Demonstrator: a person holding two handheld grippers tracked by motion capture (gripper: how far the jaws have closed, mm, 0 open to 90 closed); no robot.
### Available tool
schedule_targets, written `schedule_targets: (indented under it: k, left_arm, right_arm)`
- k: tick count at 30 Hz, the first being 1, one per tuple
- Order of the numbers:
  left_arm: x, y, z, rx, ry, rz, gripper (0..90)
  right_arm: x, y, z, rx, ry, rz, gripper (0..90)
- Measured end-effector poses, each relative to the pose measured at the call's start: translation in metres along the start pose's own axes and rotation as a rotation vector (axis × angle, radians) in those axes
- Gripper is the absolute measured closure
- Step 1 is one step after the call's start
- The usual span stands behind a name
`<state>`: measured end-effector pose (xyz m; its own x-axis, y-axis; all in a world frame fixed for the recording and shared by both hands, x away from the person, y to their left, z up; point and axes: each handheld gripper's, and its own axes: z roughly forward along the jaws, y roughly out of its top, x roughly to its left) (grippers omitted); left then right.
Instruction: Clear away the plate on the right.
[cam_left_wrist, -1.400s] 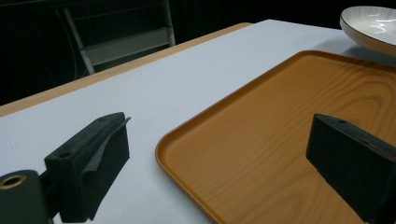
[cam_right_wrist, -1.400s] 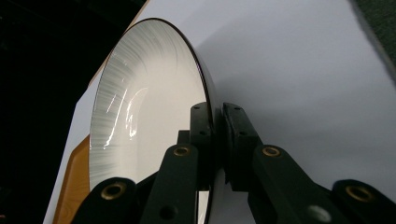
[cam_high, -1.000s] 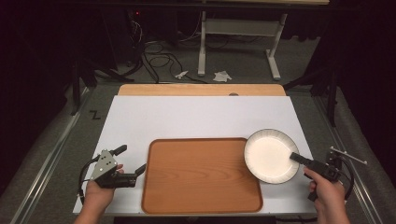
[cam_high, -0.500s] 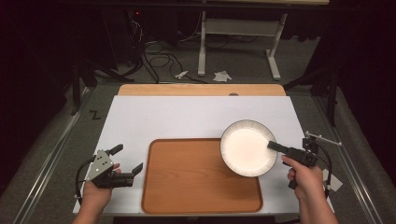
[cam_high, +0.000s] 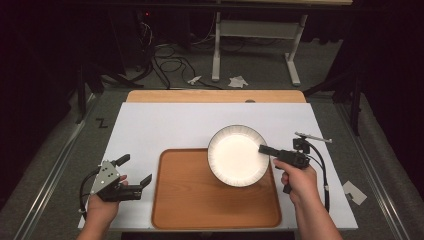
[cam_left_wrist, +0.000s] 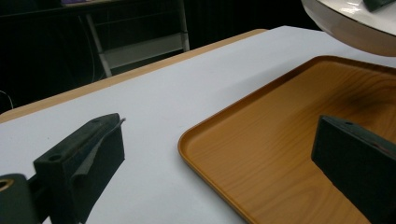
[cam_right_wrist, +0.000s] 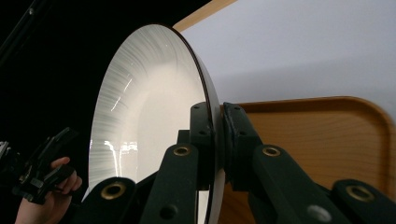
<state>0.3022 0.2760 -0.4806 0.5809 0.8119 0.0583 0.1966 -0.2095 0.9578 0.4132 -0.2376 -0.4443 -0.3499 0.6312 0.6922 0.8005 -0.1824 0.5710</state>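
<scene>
Right now the right gripper (cam_high: 263, 148) is clamped on the rim of a white plate (cam_high: 238, 155), one jaw above the rim and one below, as the right gripper view shows with the plate (cam_right_wrist: 149, 107) edge pinched between the two black jaws. The plate reaches away from that gripper toward the middle of the table, and it hangs over the far right corner of a wooden tray (cam_high: 215, 191), partly beyond the tray's far edge above the white mat (cam_high: 165, 125). In the left gripper view the plate (cam_left_wrist: 355, 25) shows from below, lifted clear of the tray (cam_left_wrist: 280, 135) with a dark shadow under it on the wood. The hand (cam_high: 296, 181) that holds the right gripper sits just off the tray's right side, and the gripper's cable loops down beside the forearm.

The left gripper (cam_high: 134, 171) holds nothing and its jaws stand wide apart. It rests near the tray's left edge, pointing toward the tray; one jaw lies over the white mat and the other reaches over the tray's near left corner. The left hand (cam_high: 102, 205) grips it from behind. The plate is well apart from this gripper, across the tray.
</scene>
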Motion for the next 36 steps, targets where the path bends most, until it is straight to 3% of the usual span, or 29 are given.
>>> schedule_targets:
  k: [5,11,22,36]
  left_arm:
    - [0.0,0.0,0.0,0.0,-0.002,0.001,3.3]
    - [0.0,0.0,0.0,0.0,-0.005,0.003,3.3]
    - [-0.001,0.001,0.0,-0.004,-0.01,0.004,3.2]
    - [0.0,0.002,-0.002,-0.008,-0.007,0.007,3.2]
  right_arm:
    - [0.009,-0.005,0.015,0.03,0.021,-0.019,85.0]
    - [0.009,-0.016,0.028,0.056,0.039,-0.026,85.1]
    - [0.005,-0.028,0.047,0.13,-0.024,-0.053,84.8]
    - [0.006,-0.036,0.056,0.174,-0.051,-0.076,84.8]
